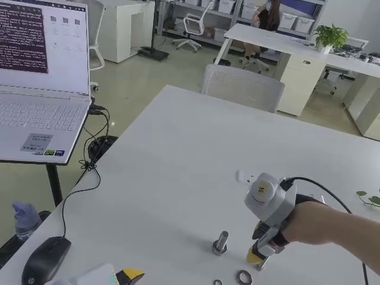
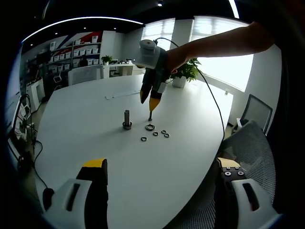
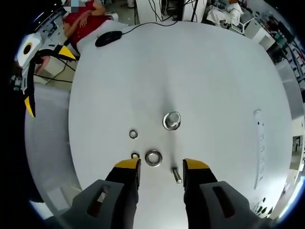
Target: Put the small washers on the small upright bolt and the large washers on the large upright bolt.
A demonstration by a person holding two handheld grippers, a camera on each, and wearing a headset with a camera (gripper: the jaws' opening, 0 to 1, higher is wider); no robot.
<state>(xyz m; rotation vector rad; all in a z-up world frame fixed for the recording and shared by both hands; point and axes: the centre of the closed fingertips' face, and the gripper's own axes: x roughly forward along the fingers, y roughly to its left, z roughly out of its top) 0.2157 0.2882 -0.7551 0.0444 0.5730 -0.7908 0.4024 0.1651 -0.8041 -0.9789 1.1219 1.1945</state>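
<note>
The large upright bolt stands on the white table, and the thin small bolt is just to its right. My right gripper points down over the small bolt, open and holding nothing. Between its jaws and slightly ahead lies a large washer. Small washers lie close by, one beside the left fingertip. In the left gripper view the large bolt, the large washer and several small washers sit beneath the right gripper. My left gripper is wide open, well back from them.
A laptop stands on a stand at the left, with a cable hanging down. A black mouse rests near the table's front left corner. A grey chair is at the far edge. A small white piece lies beyond the bolts.
</note>
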